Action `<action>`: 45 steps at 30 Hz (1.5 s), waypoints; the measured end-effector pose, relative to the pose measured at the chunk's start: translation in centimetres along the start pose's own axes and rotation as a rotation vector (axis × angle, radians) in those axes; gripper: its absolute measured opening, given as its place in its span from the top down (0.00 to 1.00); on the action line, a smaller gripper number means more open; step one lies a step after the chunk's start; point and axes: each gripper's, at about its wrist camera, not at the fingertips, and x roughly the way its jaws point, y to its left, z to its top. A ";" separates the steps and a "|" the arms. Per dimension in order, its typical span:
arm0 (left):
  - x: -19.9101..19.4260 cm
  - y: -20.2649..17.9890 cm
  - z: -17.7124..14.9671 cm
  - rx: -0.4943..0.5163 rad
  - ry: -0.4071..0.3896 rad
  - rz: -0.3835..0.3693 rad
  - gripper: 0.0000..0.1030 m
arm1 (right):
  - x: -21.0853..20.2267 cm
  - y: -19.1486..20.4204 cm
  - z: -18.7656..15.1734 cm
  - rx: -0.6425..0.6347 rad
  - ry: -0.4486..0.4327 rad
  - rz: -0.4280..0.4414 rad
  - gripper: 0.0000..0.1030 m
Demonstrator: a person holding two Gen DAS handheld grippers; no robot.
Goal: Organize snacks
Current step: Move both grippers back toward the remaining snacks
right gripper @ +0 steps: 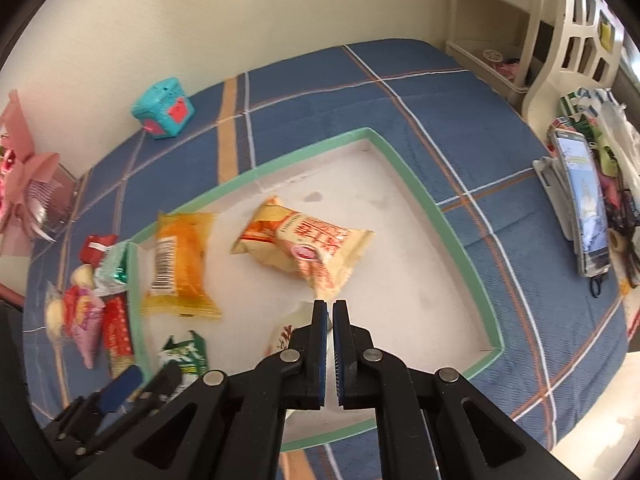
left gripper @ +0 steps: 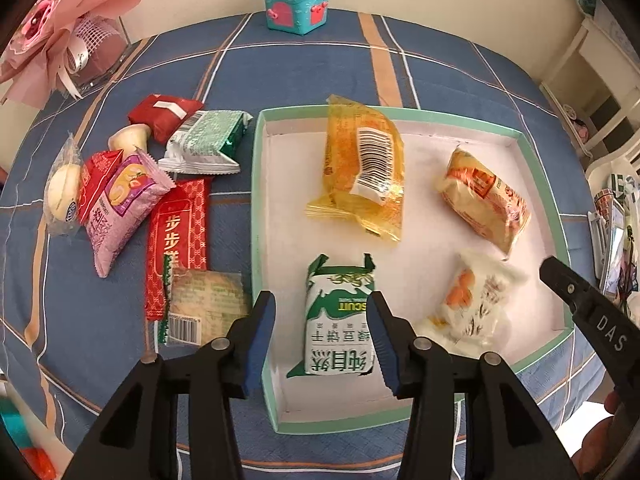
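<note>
A: Sorting under way — snacks go from the loose pile on the table (left gripper: 320, 64) into the green-rimmed tray (left gripper: 256, 200). Left gripper (left gripper: 322, 340) hovers over the green-and-white biscuit pack (left gripper: 340, 320), fingers spread wide either side of it, not touching; the pack lies flat on the tray floor near the front wall. Judged: just set down, or about to be nudged.

B: Right gripper (right gripper: 329, 344)?

A: Fingers nearly together, only a thin gap, nothing seen between them. It sits over the white pack with orange print (left gripper: 472, 304), by the tray's front right.

B: Count in the tray?

A: Four — biscuit pack, white pack, yellow pack with barcode up (left gripper: 364, 172), orange-and-cream pack (left gripper: 486, 200). They lie well apart, probably dropped one by one, not lined up.

B: Outside it?

A: Pile left of the tray (left gripper: 132, 184), overlapping; I count about eight — red ones, a pink one, a green-and-white one, clear-wrapped ones. Overlap makes that uncertain.

B: Other items?

A: One teal box (left gripper: 298, 6) at the far edge.
</note>
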 end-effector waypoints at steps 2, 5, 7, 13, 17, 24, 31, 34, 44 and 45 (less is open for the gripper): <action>0.0 0.3 0.1 -0.010 0.002 0.000 0.53 | 0.3 -0.2 -0.1 0.003 0.011 -0.025 0.95; 0.1 0.7 0.3 -0.021 0.007 0.004 0.53 | 0.5 -0.5 -0.2 0.006 0.027 -0.039 0.95; 0.2 0.9 0.3 -0.021 0.009 0.011 0.53 | 0.6 -0.3 -0.3 -0.002 0.032 -0.039 0.95; 0.2 1.9 0.7 -0.039 0.000 0.022 0.18 | 1.0 1.2 -0.6 -0.049 0.043 -0.030 0.90; -0.1 3.2 1.0 -0.068 -0.020 0.040 0.17 | 1.4 2.2 -1.0 -0.075 0.057 -0.033 0.60; 0.3 6.2 1.3 -0.161 -0.005 0.050 0.10 | 1.6 3.7 -1.5 -0.120 0.056 -0.040 0.32; 0.1 9.0 1.7 -0.236 -0.020 0.040 0.06 | 1.5 5.0 -1.9 -0.168 0.034 -0.044 0.13; 0.0 10.3 1.9 -0.258 -0.030 0.043 0.06 | 1.3 5.6 -2.0 -0.174 0.021 -0.026 0.00; -1.3 15.4 2.7 -0.326 -0.096 0.085 0.05 | -0.8 10.3 -2.6 -0.237 -0.059 0.092 0.00; -1.4 16.0 2.7 -0.333 -0.099 0.082 0.05 | -1.0 11.0 -2.8 -0.243 -0.060 0.108 0.00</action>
